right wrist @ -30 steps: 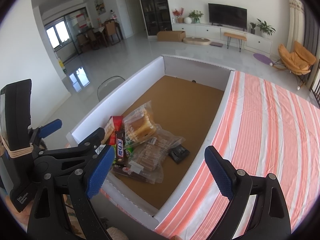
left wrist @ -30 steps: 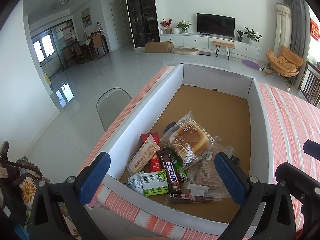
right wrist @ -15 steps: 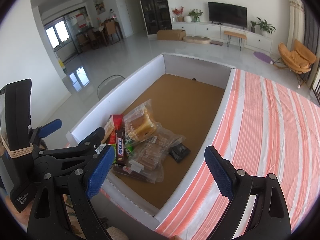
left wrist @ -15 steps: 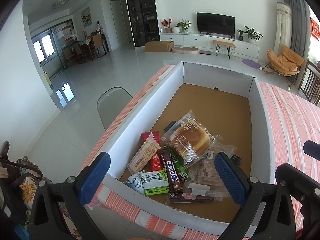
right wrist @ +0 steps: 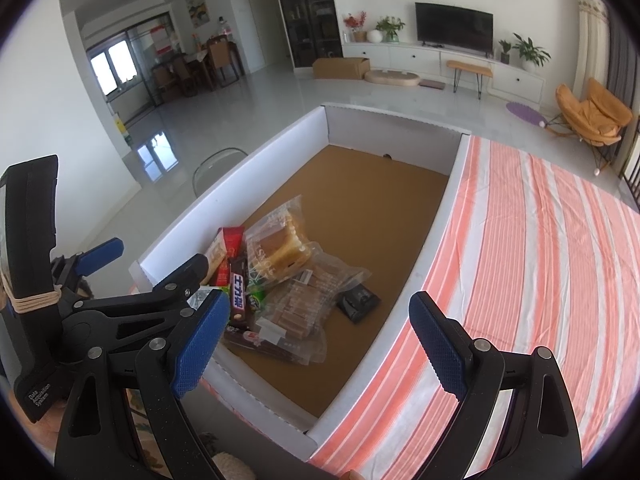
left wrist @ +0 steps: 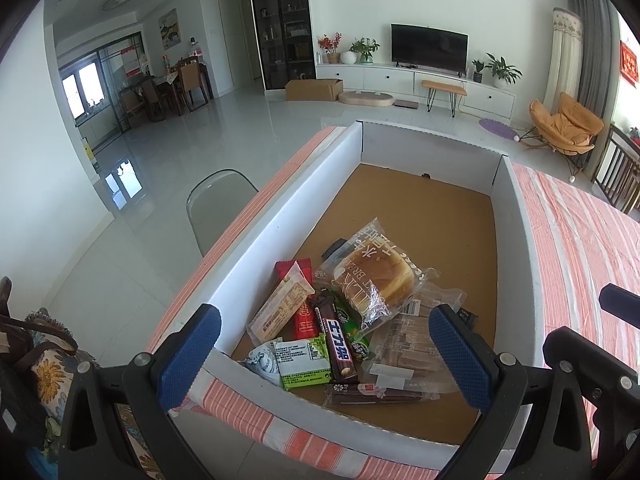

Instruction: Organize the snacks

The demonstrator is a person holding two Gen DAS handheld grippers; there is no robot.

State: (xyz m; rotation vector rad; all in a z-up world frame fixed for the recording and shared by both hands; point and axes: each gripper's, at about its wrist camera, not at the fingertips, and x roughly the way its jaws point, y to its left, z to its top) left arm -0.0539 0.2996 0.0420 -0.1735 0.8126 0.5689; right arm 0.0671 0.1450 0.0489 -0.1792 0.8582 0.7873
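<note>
Both the left gripper [left wrist: 325,356] and right gripper [right wrist: 320,334] hang released above the box [left wrist: 280,220]'s near end; the bread bag [left wrist: 374,276] reads "BREAD".

box [left wrist: 280,216] white, brown floor | tablecloth [right wrist: 540,248] orange-white stripes | pads [left wrist: 188,356] blue

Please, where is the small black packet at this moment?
In the right wrist view the black packet lies flat on the brown floor of the box, just right of the clear biscuit bag, apart from the right wall.
</note>
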